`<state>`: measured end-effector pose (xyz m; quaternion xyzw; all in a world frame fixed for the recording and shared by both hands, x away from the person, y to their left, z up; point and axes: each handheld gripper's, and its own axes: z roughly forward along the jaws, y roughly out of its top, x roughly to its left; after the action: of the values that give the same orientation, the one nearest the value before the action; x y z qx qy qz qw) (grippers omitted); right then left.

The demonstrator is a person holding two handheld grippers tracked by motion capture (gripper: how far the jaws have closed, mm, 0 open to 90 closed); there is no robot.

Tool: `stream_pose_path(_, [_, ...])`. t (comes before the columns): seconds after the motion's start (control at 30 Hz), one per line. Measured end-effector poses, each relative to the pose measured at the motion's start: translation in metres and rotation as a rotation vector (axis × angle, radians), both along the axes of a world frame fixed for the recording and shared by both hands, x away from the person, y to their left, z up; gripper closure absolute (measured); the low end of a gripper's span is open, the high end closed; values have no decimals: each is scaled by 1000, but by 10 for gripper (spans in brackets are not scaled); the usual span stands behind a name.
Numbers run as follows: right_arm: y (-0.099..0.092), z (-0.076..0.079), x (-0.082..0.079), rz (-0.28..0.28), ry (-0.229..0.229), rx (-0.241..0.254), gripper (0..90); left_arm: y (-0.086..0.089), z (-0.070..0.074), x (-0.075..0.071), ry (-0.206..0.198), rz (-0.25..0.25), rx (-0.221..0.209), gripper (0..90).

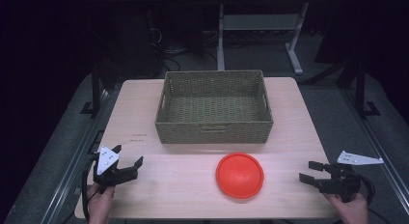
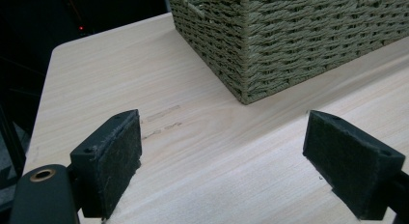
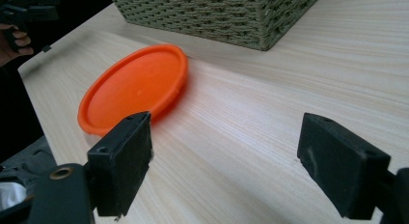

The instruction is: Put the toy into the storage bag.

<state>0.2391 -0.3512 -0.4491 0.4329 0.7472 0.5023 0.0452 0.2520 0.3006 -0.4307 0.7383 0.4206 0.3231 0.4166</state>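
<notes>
On my far left, the left tool (image 1: 129, 160) sits low over the near left corner of the surface (image 1: 183, 185), gripped from below by my left hand (image 1: 100, 202), with its cable looping off the edge beside it. Its jaws stand wide apart and have hold of nothing; in the left gripper view I see only bare pale wood between its pads (image 2: 112, 159), with a couple of faint marks on the surface just ahead of the left-hand pad. Beyond them, the near corner of the woven basket (image 2: 289, 35) rises, well apart from the jaws.

Moving toward the middle, the basket (image 1: 214, 128) stands squarely at the back half of the surface, olive-green and rectangular, with cut-out handles in its short walls. I see nothing lying inside it.

Just in front of the basket, a little right of centre, the orange disc (image 1: 239, 175) lies flat on the wood, near the basket's front wall but not touching it. In the right gripper view the disc (image 3: 135, 86) shows a raised rim and sits ahead and to the left of my jaws, clear of them.

On the right, the right tool (image 1: 312, 172) hovers over the near right corner, held by my right hand (image 1: 352, 207), pointing leftward at the disc with a gap of bare surface between. Its jaws are spread fully wide, and its pads (image 3: 120, 166) grip nothing.
</notes>
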Motion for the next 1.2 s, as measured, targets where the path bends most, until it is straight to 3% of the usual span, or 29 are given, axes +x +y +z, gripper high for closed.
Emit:
stream_pose_path(0.07, [1,0,2,0,3,4,190,0,1,-1,4,-10,5,130])
stream_pose_path(0.17, [4,3,2,8,-2,-4,187,-1,2,-4,-31,-7,1,130])
stream_pose_path(0.4, [10,8,2,26,-16,0,187,2,2,-4,-8,-46,-15,130])
stream_pose_path(0.5, [13,9,2,24,-17,-8,189,1,2,-5,-22,-37,5,130])
stream_pose_path(0.87, [33,18,7,64,-20,-20,178,6,1,-5,-27,-29,0,130])
stream_pose_path(1.03, [40,19,11,85,-8,-11,179,7,0,-4,-32,-28,1,130])
stream_pose_path(1.1, [47,18,16,104,31,-1,180,9,-1,-2,-30,-20,21,130])
stream_pose_path(1.2, [51,16,19,109,38,-5,189,11,-2,0,-26,-26,10,130])
